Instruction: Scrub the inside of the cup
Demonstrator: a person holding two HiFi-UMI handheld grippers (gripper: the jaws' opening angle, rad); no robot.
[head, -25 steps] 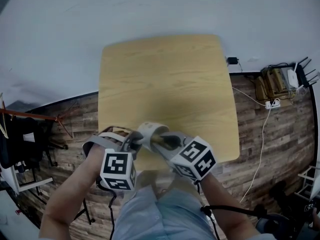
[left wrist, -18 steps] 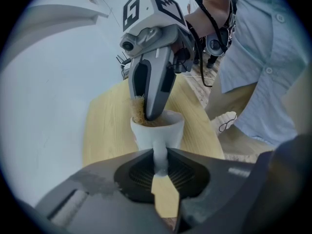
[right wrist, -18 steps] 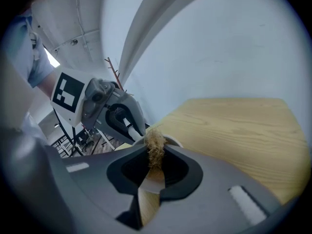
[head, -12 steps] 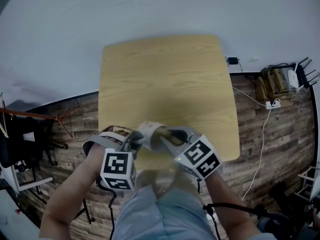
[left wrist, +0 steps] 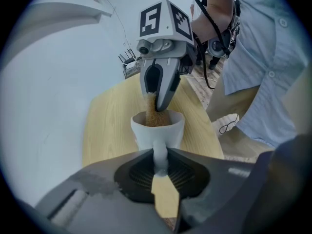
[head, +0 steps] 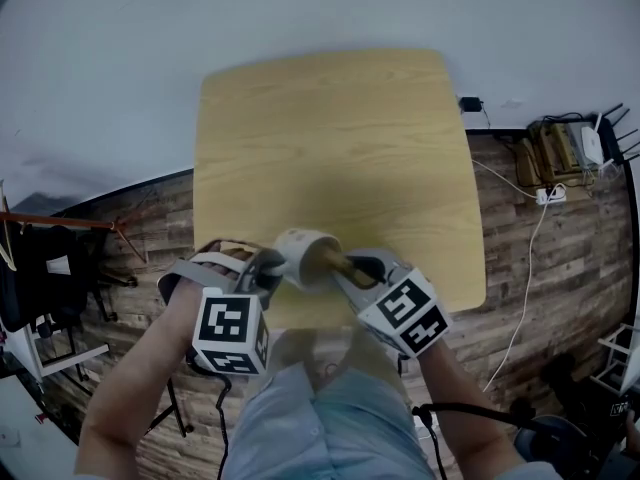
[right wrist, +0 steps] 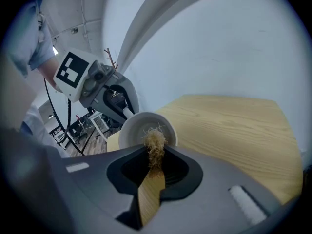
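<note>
A white cup [head: 300, 251] is held tilted over the near edge of the wooden table [head: 330, 148], its mouth turned toward my right gripper. My left gripper [head: 268, 266] is shut on the cup's handle [left wrist: 160, 152], which shows between its jaws in the left gripper view, with the cup [left wrist: 157, 129] just beyond. My right gripper [head: 356, 268] is shut on a brush with a wooden handle [right wrist: 150, 194]. Its tan bristles [right wrist: 156, 143] reach into the mouth of the cup [right wrist: 141, 126]. The left gripper view shows the bristles [left wrist: 154, 115] inside the rim, below the right gripper [left wrist: 161, 89].
The tabletop carries nothing else in view. Dark wood-plank floor [head: 520, 228] surrounds it, with cables and a power strip [head: 548, 194] at the right. A rack with dark items [head: 40, 268] stands at the left. The person's light blue shirt [head: 310, 418] fills the bottom.
My right gripper has shifted a little to the right and rolled, so more of the brush shows at the cup's mouth. The left gripper and cup have kept still.
</note>
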